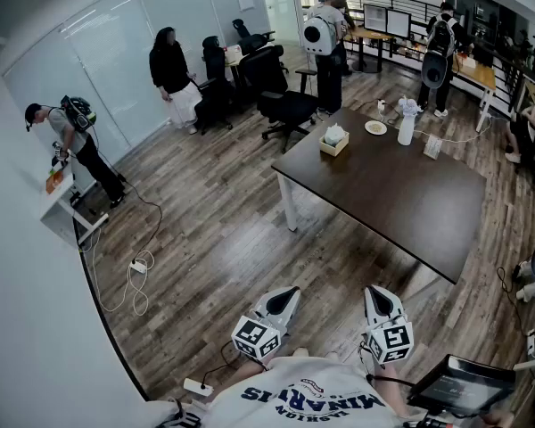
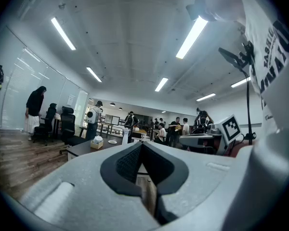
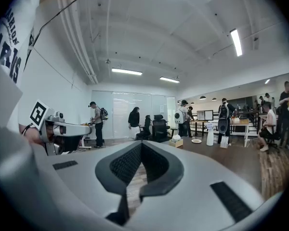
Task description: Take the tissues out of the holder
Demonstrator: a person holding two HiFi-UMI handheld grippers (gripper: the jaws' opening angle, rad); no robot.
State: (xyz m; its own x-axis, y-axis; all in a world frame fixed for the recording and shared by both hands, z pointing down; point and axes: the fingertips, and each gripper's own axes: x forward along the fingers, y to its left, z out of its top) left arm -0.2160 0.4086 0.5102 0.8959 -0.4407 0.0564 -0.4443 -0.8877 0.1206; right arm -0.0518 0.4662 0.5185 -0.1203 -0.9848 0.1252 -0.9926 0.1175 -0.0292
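The tissue holder [image 1: 333,141], a small wooden box with white tissue sticking up, stands on the far left corner of the dark table [image 1: 392,194]. It shows small and distant in the left gripper view [image 2: 97,142] and in the right gripper view [image 3: 176,141]. Both grippers are held close to my body, well short of the table over the wooden floor. My left gripper [image 1: 283,292] is shut with nothing in it; its tips meet in its own view [image 2: 141,143]. My right gripper [image 1: 375,291] is shut and empty too [image 3: 141,143].
A white plate [image 1: 375,127], a white bottle [image 1: 407,127] and a small card stand at the table's far end. Black office chairs [image 1: 281,96] sit behind the table. Several people stand around the room. A power strip and cable [image 1: 138,266] lie on the floor to the left.
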